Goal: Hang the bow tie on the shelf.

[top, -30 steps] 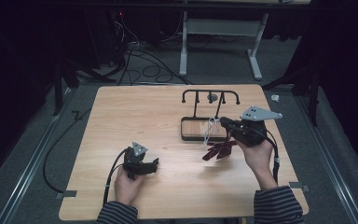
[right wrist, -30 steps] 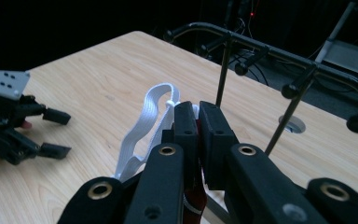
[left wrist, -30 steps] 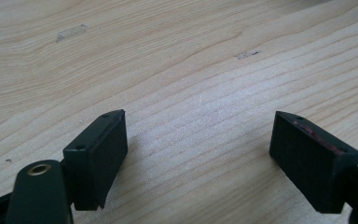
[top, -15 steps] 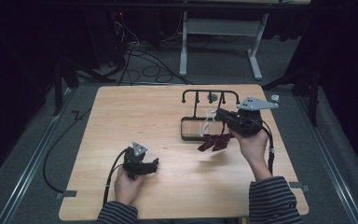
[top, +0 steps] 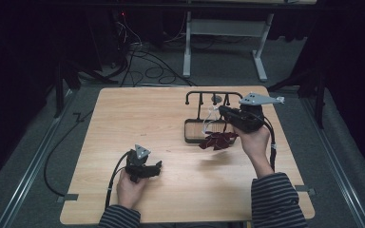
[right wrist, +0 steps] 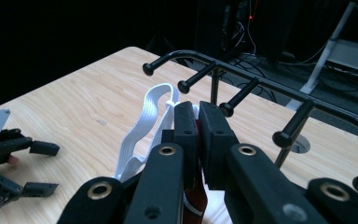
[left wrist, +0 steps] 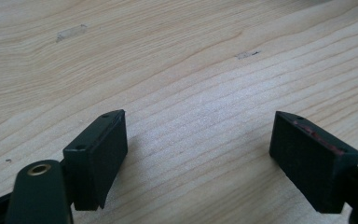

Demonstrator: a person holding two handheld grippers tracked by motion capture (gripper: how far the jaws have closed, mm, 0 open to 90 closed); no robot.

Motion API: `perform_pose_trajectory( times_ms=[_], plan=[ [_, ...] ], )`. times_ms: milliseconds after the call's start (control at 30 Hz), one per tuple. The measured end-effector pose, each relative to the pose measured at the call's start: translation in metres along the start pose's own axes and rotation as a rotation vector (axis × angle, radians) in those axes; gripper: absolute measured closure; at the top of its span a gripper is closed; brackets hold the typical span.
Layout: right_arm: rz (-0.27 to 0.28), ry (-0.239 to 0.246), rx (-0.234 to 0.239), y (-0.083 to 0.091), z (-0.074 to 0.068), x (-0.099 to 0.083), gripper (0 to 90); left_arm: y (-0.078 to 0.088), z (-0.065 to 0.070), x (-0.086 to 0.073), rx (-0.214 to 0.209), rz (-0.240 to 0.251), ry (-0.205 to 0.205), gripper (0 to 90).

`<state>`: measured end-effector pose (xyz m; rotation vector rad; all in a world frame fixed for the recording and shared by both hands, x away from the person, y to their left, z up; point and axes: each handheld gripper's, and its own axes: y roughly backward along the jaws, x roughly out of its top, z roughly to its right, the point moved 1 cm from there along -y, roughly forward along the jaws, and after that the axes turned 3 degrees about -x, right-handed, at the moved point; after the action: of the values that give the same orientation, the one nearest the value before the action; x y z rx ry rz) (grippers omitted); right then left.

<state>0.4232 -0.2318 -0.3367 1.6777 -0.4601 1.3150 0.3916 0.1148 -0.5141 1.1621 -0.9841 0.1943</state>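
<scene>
Since 1 second ago, the right gripper has carried the dark red lanyard up and away from the person, closer to the black hook rack. Its jaws are pinched tight on the lanyard near its white strap, and the red part hangs down over the rack's tray. The lifting part looks done. What seems left is to slip the white loop over 1 of the rack's pegs and let go. The loop sits just beside the pegs in the right gripper view, not on any peg yet. The knobs on the peg ends could get in the way of the loop. The left gripper rests low on the wooden table, well apart from the rack, with its jaws wide open and nothing between them.
</scene>
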Motion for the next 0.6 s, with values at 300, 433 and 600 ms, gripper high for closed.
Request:
perform_pose_trajectory(
  times_ms=[300, 433, 600],
  plan=[
    [-0.017, -0.005, -0.015, -0.012, 0.007, 0.012, 88.0, 0.000, 0.000, 0.000, 0.000, -0.002, -0.001, 19.5],
    [-0.025, -0.002, -0.026, -0.017, 0.007, 0.016, 88.0, 0.000, 0.000, 0.000, -0.001, -0.002, -0.001, 19.5],
    [-0.038, -0.002, -0.034, -0.024, 0.007, 0.018, 88.0, 0.000, 0.000, 0.000, -0.002, -0.001, -0.002, 19.5]
  ],
)
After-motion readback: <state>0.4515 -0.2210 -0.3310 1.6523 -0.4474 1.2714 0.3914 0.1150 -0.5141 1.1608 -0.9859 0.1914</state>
